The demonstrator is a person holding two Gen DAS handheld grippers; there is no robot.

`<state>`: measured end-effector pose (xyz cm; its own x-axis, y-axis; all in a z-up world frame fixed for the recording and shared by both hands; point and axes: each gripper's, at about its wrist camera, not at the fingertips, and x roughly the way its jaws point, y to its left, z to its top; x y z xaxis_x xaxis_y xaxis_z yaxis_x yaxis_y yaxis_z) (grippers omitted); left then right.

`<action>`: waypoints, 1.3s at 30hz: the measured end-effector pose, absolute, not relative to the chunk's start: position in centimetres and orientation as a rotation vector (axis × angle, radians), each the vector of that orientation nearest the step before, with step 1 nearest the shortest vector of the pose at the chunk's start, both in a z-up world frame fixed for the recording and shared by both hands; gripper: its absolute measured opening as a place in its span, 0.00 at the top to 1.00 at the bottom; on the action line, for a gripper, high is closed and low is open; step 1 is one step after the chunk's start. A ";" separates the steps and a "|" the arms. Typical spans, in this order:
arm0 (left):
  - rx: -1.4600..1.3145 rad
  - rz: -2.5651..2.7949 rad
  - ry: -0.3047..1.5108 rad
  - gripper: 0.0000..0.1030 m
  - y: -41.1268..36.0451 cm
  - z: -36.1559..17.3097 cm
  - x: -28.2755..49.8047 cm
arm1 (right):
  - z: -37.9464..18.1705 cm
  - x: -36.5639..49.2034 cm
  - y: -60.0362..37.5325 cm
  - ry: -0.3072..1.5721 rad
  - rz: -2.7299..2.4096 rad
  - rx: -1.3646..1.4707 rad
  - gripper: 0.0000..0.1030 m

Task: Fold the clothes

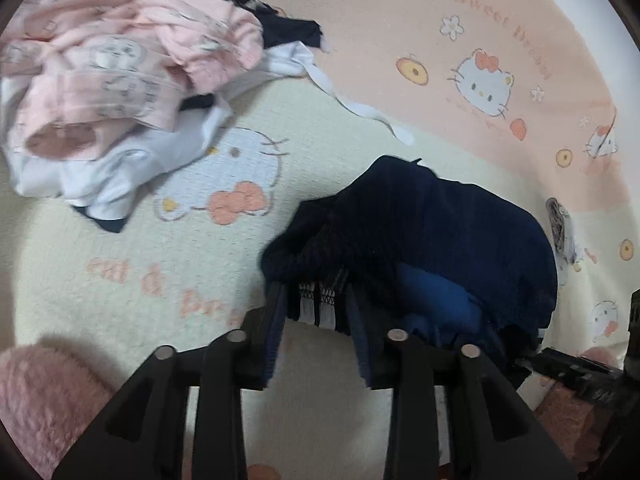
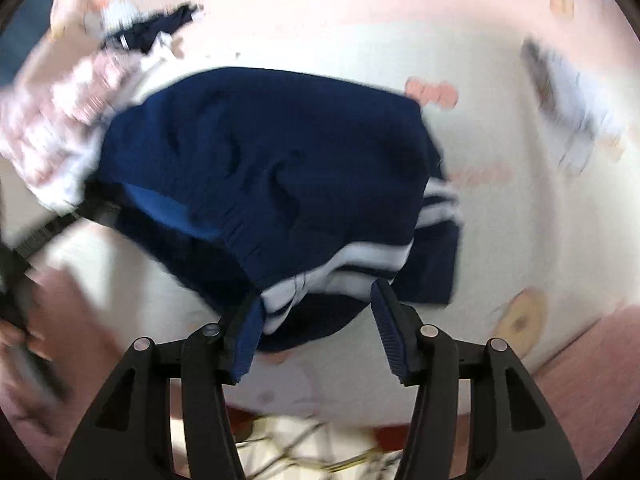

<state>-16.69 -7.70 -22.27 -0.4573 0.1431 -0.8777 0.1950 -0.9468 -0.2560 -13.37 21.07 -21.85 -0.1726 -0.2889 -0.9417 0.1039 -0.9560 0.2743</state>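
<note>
Left claw (image 1: 316, 316) stands partly open around the navy shorts' (image 1: 432, 240) waistband edge. Right claw (image 2: 316, 312) gapes wider, the white-striped hem between its pads; grip unclear. Shorts sag over the Hello Kitty blanket (image 1: 380, 40). At ten o'clock, a laundry pile (image 1: 120, 92).

Navy garment (image 2: 272, 160) ahead of jaws, white stripes at edge, brighter blue lining. Bedsheet (image 1: 360, 128) cream and peach, white cartoon-cat faces, orange bows, small flowers. Clothes pile (image 1: 120, 80) far left of jaws: pale pink with grey print, white, navy. Pads dark blue, arms black.
</note>
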 end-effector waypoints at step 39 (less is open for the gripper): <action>1.539 -2.696 0.291 0.91 -2.2 -15.3 -18.1 | -19.1 -16.7 16.9 0.277 -2.424 1.634 0.91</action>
<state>-18.09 -2.18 -15.33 -0.5126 0.0716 -0.8556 0.1129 -0.9822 -0.1498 -16.66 16.94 -19.10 -0.3665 -0.0643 -0.9282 0.2723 -0.9613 -0.0409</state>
